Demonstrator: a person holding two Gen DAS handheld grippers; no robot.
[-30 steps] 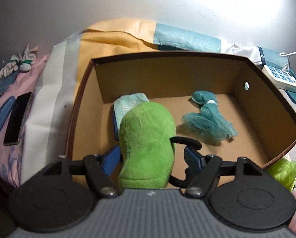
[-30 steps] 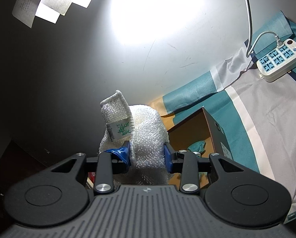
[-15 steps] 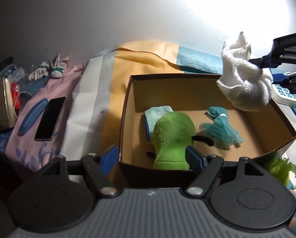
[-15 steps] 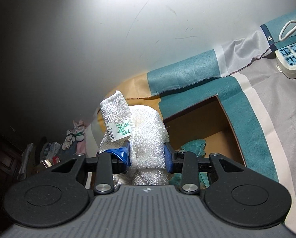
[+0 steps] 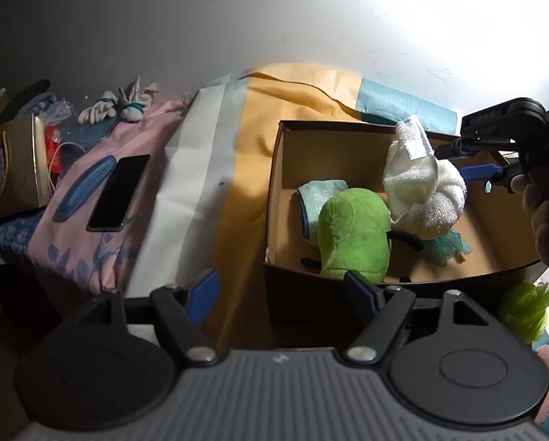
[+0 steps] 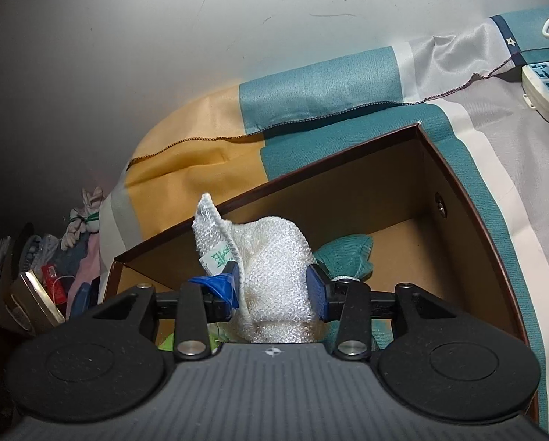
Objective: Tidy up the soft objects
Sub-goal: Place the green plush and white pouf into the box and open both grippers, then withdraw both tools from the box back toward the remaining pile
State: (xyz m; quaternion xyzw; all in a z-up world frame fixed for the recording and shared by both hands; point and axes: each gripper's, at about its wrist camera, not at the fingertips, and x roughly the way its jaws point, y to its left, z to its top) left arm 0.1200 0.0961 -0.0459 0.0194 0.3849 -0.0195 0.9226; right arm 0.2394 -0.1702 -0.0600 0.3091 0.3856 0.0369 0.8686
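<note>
We hold 2 grippers over a brown cardboard box (image 5: pixel 274 198) that sits on a striped cloth (image 5: pixel 259 110).

Our right gripper (image 6: pixel 272 288) has a white knit cloth (image 6: pixel 274 257) between its 2 blue pads (image 6: pixel 316 286). Its jaws have just been opening, but the pads still touch the cloth on both sides, so it is still holding the cloth. The cloth hangs just over the inside of the box. A small tag with green marks (image 6: pixel 219 259) sticks out beside the left pad. Just past the right pad, down in the box, we see a teal mesh puff (image 6: pixel 348 253).

Our left gripper (image 5: pixel 280 290) is spread wide and holds nothing. It sits just in front of the near wall of the box. Right past its right pad, inside the box, lies a green plush toy (image 5: pixel 353 235). A light blue folded cloth (image 5: pixel 320 198) lies behind the toy. The white knit cloth hangs above them, to the right.

Off to the left of the left gripper, a black phone (image 5: pixel 118 193) lies on a pink cloth (image 5: pixel 90 228). To the right of it, outside the box, is a fuzzy green thing (image 5: pixel 528 310). Far right of the right gripper is a white power strip (image 6: pixel 546 88).
</note>
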